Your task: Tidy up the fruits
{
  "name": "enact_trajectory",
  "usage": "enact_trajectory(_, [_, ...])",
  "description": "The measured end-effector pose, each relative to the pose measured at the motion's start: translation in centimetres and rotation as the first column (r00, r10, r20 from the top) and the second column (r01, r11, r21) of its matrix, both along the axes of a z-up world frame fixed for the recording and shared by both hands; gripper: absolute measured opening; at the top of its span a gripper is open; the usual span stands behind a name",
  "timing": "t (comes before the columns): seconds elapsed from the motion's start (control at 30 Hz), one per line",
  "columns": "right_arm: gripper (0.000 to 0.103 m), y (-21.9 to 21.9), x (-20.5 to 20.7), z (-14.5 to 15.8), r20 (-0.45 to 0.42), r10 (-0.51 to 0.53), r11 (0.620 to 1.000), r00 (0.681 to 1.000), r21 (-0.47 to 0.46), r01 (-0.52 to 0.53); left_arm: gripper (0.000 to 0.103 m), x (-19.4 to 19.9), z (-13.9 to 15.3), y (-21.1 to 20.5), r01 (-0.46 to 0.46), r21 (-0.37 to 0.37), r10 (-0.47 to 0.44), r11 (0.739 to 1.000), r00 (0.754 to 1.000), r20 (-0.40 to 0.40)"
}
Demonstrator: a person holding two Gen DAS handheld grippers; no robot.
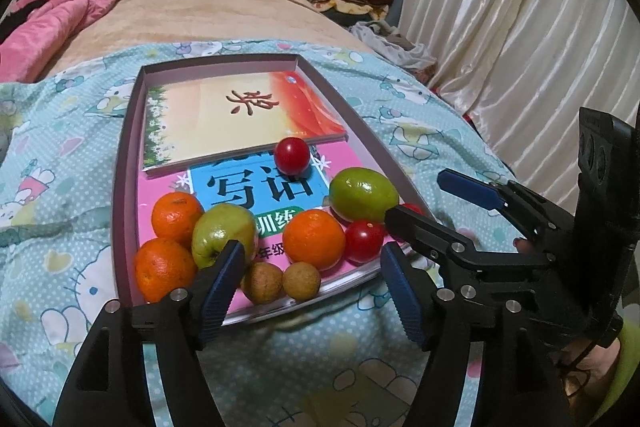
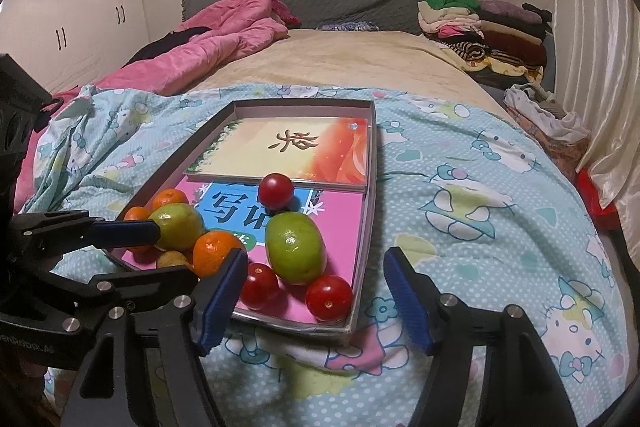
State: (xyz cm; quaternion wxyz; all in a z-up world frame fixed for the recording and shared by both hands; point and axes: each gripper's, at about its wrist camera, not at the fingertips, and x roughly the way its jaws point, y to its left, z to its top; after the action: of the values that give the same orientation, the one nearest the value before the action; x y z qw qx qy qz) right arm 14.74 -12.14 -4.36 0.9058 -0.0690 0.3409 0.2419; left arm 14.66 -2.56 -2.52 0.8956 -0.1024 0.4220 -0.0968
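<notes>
while fruit sits in the tray (image 1: pixel 128 155); both tongs (image 1: pixel 312 275) (image 2: pixel 316 291) wide, empty, just beside it

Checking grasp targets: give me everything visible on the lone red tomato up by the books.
The red tomato is small, round, glossy and smooth-skinned, with a light highlight on top. It looks whole and unmarked. It sits apart from the other fruit, on the pink and blue book, right at the near edge of the orange-cream book, inside the shallow tray. No gripper touches it.
</notes>
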Motion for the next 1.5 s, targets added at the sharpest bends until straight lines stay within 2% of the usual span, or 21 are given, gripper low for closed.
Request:
enact_trajectory(0.33, [0.083, -0.1, -0.6, 0.8, 0.044, 0.003, 1.000, 0.999, 0.020, -0.004, 0.078, -0.9, 1.0, 1.0, -0.065, -0.013, 0.065, 0.998, 0.997, 0.030])
enact_trajectory(0.4, [0.090, -0.1, -0.7, 1.0, 0.054, -0.001, 1.000, 0.999, 0.024, 0.000, 0.079, -1.2, 1.2, 1.2, -0.080, -0.015, 0.080, 0.997, 0.996, 0.036])
enact_trajectory(0.6, [0.101, -0.6, -1.0, 1.7, 0.059, -0.022, 0.998, 0.998, 0.057, 0.019, 0.080, -2.3, 2.1, 2.0, -0.133, -0.015, 0.134, 0.991, 0.989, 0.060])
enact_trajectory(0.73, [0.102, -0.5, -1.6, 2.2, 0.074, -0.034, 0.998, 0.997, 0.052, 0.030, 0.080, -3.0, 2.7, 2.8, -0.190, 0.010, 0.189, 0.982, 0.980, 0.060])
enact_trajectory(0.87, [0.102, -0.9, -2.6, 3.0, 0.075, -0.055, 0.995, 0.996, 0.088, 0.048, 0.080, -3.7, 2.8, 3.7, -0.233, 0.022, 0.233, 0.972, 0.972, 0.033])
enact_trajectory(1.07, [0.102, -0.7, -4.9, 3.9, 0.022, -0.060, 0.993, 0.998, 0.099, 0.057, 0.080, -5.9, 3.3, 4.2, -0.278, 0.047, 0.277, 0.959, 0.960, 0.029])
enact_trajectory(1.27, [0.102, 0.7, -8.2, 4.1, 0.024, 0.002, 0.996, 1.000, 0.088, -0.004, 0.080, -8.0, 2.4, 4.3, -0.296, 0.053, 0.297, 0.954, 0.955, -0.008])
enact_trajectory(1.5, [0.102, 0.5, -10.4, 2.8, -0.049, 0.012, 0.996, 0.999, 0.090, -0.007, 0.080, -10.3, 0.9, 3.0, -0.278, 0.089, 0.284, 0.956, 0.957, -0.061])
